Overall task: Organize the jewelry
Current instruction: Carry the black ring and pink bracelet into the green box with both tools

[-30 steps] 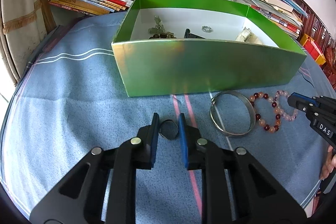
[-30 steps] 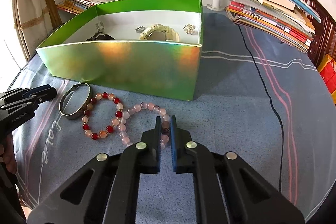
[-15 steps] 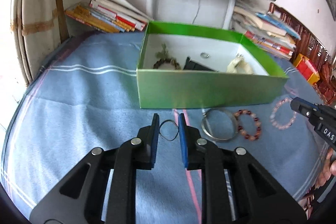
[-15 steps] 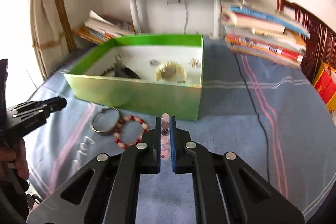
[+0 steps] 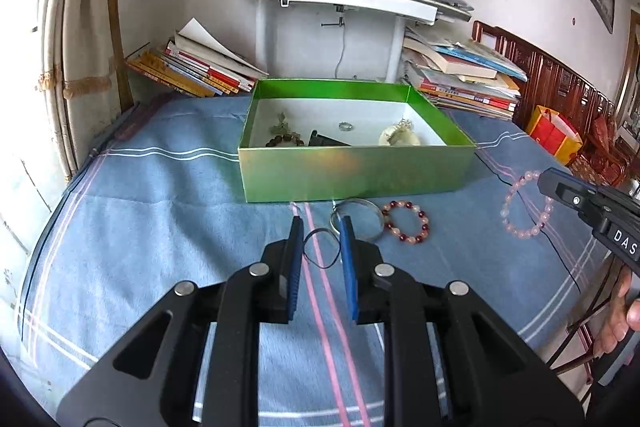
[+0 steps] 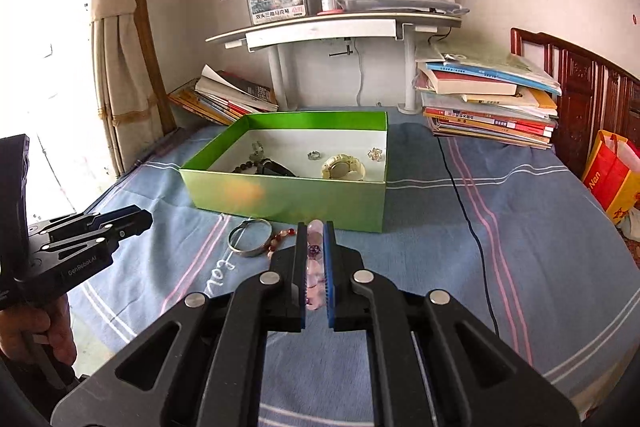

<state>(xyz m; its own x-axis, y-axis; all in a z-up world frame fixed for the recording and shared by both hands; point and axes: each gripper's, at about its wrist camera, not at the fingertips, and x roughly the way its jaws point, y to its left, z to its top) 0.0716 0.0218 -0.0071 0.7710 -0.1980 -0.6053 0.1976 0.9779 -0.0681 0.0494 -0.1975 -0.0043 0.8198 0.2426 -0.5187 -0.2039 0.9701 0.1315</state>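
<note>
The left hand-held gripper (image 5: 320, 241) is clamped on a thin dark ring (image 5: 320, 249) that stands upright, facing the camera, at frame centre. The right hand-held gripper (image 6: 315, 259) is clamped on a pale pink bead bracelet (image 6: 315, 267), seen edge-on with its long axis running up the frame. Both pieces lay on the blue cloth (image 5: 160, 211) a second ago and now hang lifted before the green box (image 5: 352, 171).

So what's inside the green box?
Inside the green box you can see a cream watch, a small silver ring, a sparkly trinket, dark beads and something black. The box's near wall hides whatever lies right behind it.
</note>
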